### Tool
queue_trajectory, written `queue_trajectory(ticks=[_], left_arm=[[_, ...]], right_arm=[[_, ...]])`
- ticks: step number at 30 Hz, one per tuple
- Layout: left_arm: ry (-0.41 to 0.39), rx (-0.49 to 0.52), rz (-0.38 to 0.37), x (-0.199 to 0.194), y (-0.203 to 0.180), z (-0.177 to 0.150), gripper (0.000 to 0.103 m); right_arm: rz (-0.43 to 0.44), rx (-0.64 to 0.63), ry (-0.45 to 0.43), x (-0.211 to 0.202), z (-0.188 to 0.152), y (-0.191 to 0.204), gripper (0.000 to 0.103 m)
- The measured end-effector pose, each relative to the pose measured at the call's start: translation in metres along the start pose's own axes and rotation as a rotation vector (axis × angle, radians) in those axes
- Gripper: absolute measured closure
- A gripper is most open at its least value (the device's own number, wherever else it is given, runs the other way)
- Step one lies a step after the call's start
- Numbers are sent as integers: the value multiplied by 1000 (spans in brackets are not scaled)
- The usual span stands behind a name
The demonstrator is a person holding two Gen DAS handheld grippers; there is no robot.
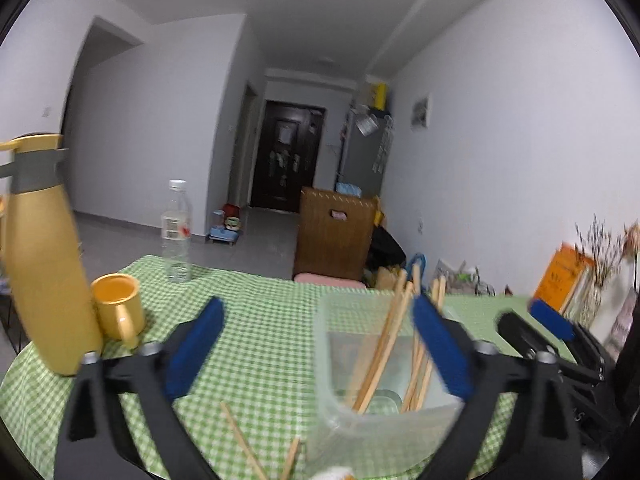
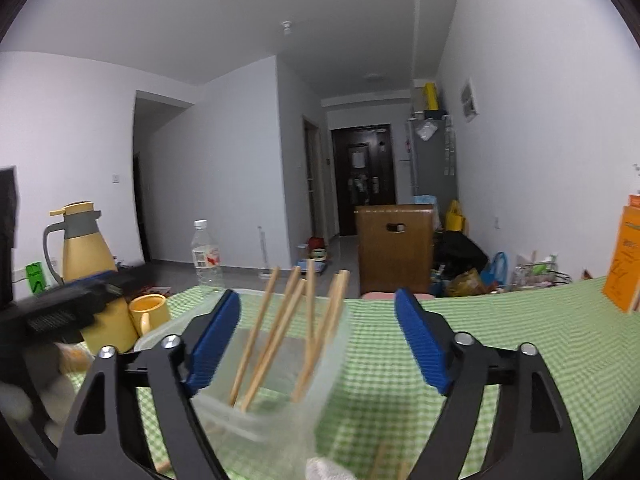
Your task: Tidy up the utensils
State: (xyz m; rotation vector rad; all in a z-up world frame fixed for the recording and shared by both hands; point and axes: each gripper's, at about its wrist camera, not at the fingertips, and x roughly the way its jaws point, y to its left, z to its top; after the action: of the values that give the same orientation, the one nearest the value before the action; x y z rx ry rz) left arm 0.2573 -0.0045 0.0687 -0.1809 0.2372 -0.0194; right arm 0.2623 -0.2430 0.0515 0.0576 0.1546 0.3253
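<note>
A clear plastic container (image 1: 384,400) stands on the green checked tablecloth (image 1: 260,340) with several wooden chopsticks (image 1: 384,344) leaning in it. It also shows in the right wrist view (image 2: 276,400), chopsticks (image 2: 280,328) sticking up. My left gripper (image 1: 318,344) is open, its right pad at the container's right side. Loose chopsticks (image 1: 244,444) lie on the cloth at its base. My right gripper (image 2: 318,340) is open and empty, the container between its pads toward the left one. The right gripper (image 1: 552,328) shows at the right of the left wrist view.
A yellow thermos jug (image 1: 44,256) and a yellow mug (image 1: 118,308) stand at the left. A clear water bottle (image 1: 176,232) stands at the far table edge. A wooden chair (image 2: 394,248) is behind the table. An orange box (image 2: 624,256) stands at the right.
</note>
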Motion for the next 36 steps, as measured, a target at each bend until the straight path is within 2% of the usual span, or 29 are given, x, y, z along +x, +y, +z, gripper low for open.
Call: queue_trajectory(ticks=[3,6,13,24,26,31,36], left_arm=[[-41,-27,23,-27,14,1,7],[-40,-18,33,-43,19,-1,7],[32,54,70,-69,35,-27,7],[119,123,171,-79,66,-83,7],[121,108,184,-76,69,-89,7],[110,72,223,-72,83,-106,7],[108,100,238,-67,82,-109,7]], right_arm=[[-30,18,-1,-13,-1,-8,8],[-51,20,49,-25,-3,-9,8],[-103,-20,241,-36,-29,-11,8],[-196,-48,458,-37,-88,-25,8],[-205,-23,467,-38,-96,-29,8],[-244,13,417,-42,-113,-32,8],[-252,-8,408,-45,-120,-31,8]])
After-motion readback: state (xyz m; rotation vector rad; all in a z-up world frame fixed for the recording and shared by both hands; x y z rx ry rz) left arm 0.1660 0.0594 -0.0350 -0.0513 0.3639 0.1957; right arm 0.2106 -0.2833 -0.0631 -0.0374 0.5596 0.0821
